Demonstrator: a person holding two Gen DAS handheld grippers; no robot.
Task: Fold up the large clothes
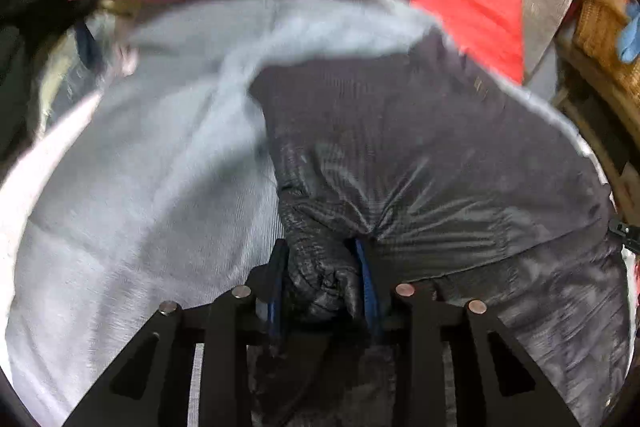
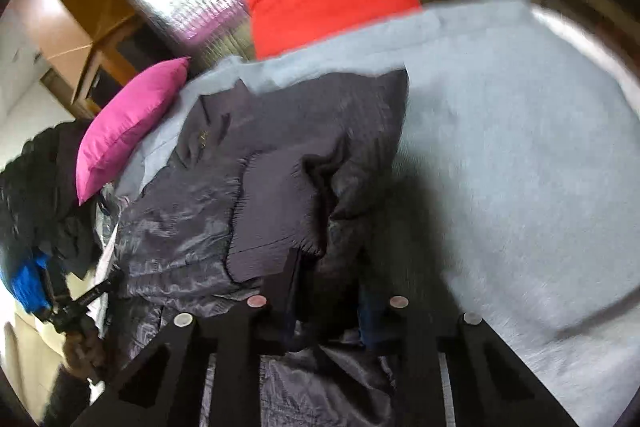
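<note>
No text, label, brand, number or sign can be read in either view. A small pale mark is seen on the dark grey quilted nylon jacket (image 2: 248, 195) near its collar — too blurred to be made out as letters.

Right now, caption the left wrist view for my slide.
Left gripper fingers pinch a bunched fold of the dark jacket on the grey blanket.

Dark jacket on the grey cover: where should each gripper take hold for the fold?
Grip the dark jacket at its near bunched edge, coming down from the near side. The left gripper already pinches a gathered ridge there; the right gripper sits at the hanging folded flap.
</note>
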